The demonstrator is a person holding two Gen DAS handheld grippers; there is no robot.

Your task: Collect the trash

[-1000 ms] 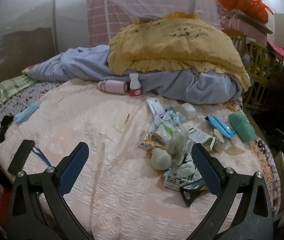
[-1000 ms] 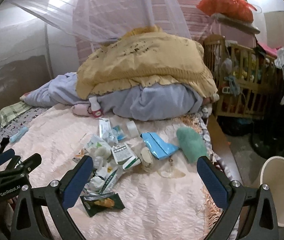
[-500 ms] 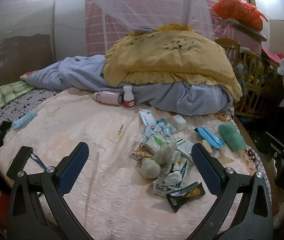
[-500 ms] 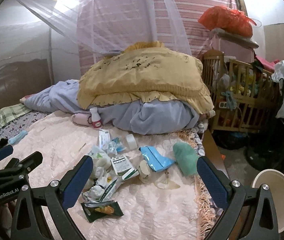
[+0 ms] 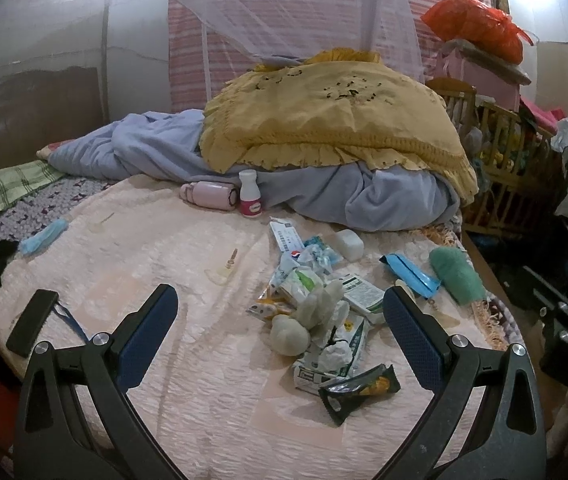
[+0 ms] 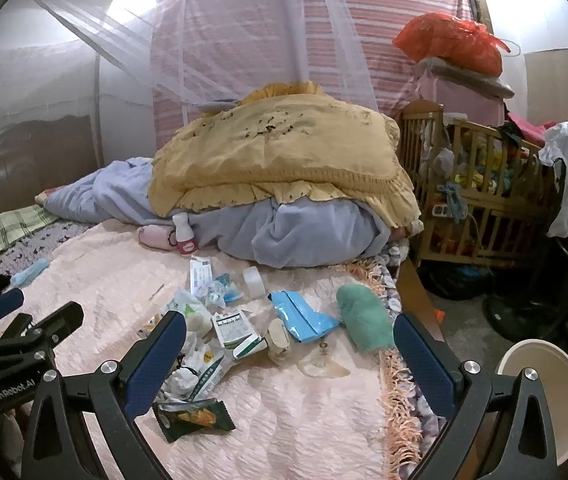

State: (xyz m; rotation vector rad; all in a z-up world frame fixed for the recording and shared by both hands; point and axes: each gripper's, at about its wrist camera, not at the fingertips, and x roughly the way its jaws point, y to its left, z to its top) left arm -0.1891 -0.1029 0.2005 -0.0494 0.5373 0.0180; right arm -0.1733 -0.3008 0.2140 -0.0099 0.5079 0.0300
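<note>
Left gripper and right gripper held wide apart, empty, above pink bedspread; trash pile lower centre, black snack wrapper nearest, touching neither.

The room is dim and warm-toned, with the strongest light glaring white through the sheer pink mosquito net at the upper left of the right wrist view, washing out detail there. Soft shadows gather under the crumpled wrappers on the pale pink quilted bedspread. Both fisheye views bend hard at the rims, darken to black corners, and look slightly grainy.
</note>
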